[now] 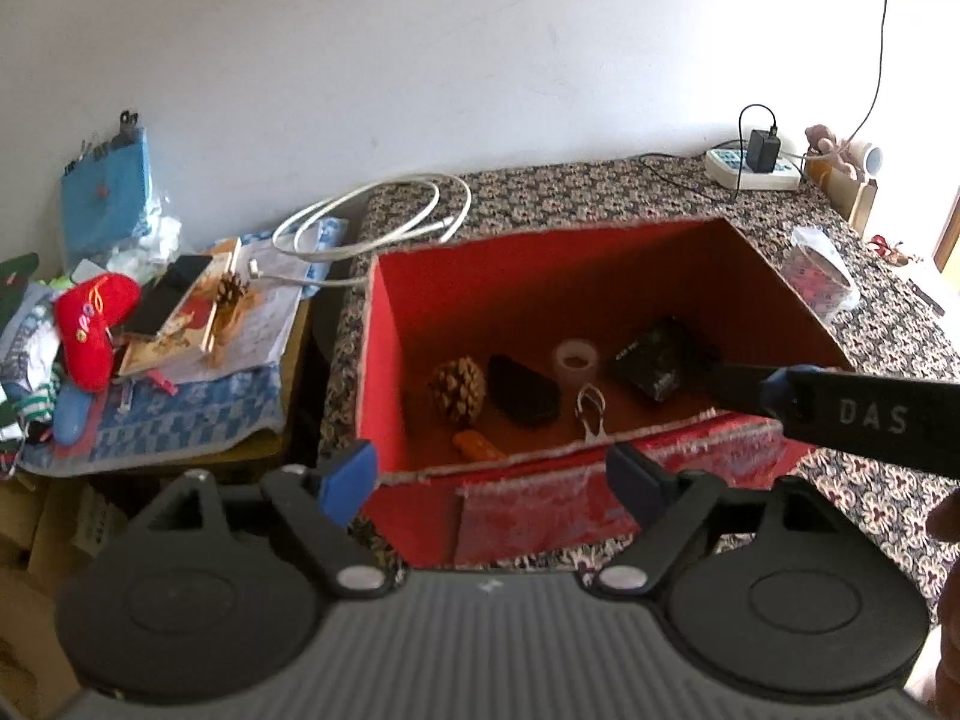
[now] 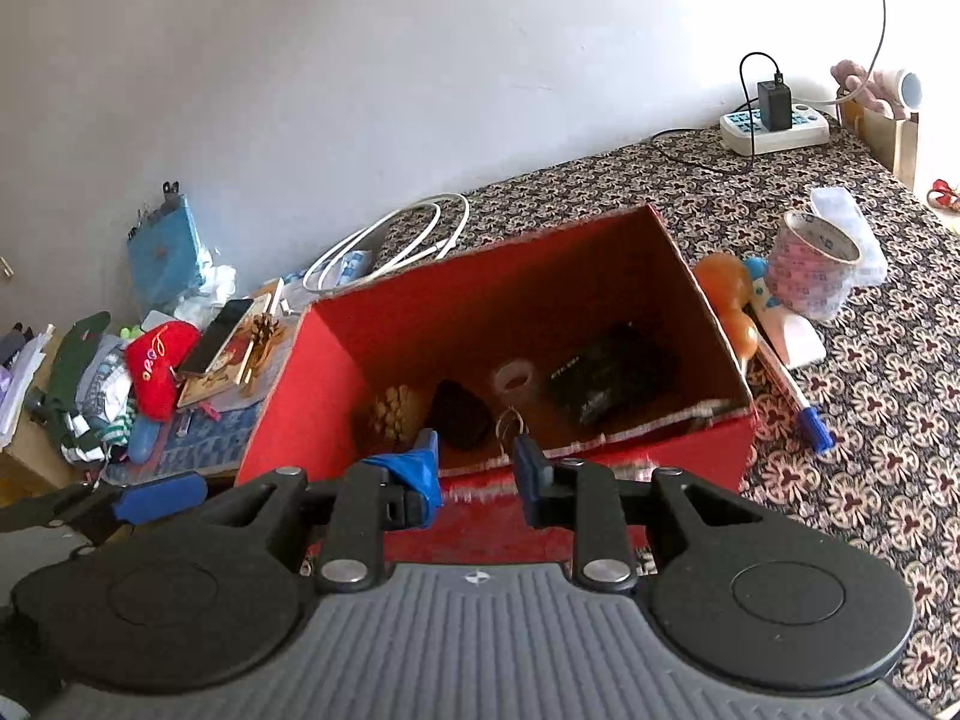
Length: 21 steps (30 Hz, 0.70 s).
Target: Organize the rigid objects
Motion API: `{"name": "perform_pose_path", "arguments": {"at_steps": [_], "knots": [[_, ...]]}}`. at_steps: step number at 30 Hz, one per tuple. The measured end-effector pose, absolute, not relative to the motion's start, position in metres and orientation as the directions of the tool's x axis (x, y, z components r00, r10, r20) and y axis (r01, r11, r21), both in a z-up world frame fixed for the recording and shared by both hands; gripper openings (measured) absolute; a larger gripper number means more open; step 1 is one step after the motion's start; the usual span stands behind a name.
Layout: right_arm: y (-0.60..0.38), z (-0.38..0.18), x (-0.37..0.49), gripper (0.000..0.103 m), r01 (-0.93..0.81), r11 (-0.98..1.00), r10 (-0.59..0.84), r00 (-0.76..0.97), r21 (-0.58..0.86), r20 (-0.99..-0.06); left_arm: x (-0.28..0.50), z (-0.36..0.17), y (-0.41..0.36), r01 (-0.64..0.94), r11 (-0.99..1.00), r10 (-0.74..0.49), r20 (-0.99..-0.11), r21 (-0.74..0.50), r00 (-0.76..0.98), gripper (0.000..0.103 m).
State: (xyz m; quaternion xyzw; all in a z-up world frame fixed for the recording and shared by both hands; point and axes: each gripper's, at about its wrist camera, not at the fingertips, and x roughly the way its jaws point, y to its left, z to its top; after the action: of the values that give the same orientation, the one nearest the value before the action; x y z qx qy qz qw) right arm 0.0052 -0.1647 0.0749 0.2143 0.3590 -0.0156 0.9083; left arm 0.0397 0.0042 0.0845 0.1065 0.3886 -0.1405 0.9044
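An open red box [image 1: 390,324] [image 2: 738,450] stands on a patterned cloth. Inside lie a pine cone [image 1: 459,390] [image 2: 393,408], a black oval object [image 1: 522,393] [image 2: 459,414], a clear tape roll [image 1: 576,357] [image 2: 513,378], a black packet [image 1: 654,363] [image 2: 600,384], a metal clip [image 1: 591,414] and an orange piece [image 1: 477,447]. My left gripper [image 1: 492,480] is open and empty in front of the box's near wall. My right gripper [image 2: 477,474] is open and empty at the near wall; one of its fingers [image 1: 810,402] reaches over the box's right corner.
Right of the box lie an orange gourd toy [image 2: 726,294], a marker pen [image 2: 792,390], a white block [image 2: 792,336] and a patterned cup [image 2: 813,273]. A power strip [image 2: 774,126] sits at the back. Left is a cluttered side table with a second pine cone [image 1: 231,288], a white cable [image 1: 372,216] and a red plush [image 1: 93,324].
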Motion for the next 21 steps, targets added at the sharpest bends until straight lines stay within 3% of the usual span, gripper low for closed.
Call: {"name": "perform_pose_path", "arguments": {"at_steps": [7, 21], "knots": [[-0.159, 0.058, -0.007, 0.01, 0.185, 0.915, 0.13, 0.707, 0.359, -0.695, 0.035, 0.059, 0.01, 0.329, 0.944, -0.178, -0.794, 0.029, 0.581, 0.088], [-0.145, 0.017, -0.005, 0.011, 0.212, 0.923, 0.146, 0.575, 0.32, -0.805, 0.036, 0.007, 0.007, 0.294, 0.949, -0.047, -0.878, 0.109, 0.477, 0.088]]}}
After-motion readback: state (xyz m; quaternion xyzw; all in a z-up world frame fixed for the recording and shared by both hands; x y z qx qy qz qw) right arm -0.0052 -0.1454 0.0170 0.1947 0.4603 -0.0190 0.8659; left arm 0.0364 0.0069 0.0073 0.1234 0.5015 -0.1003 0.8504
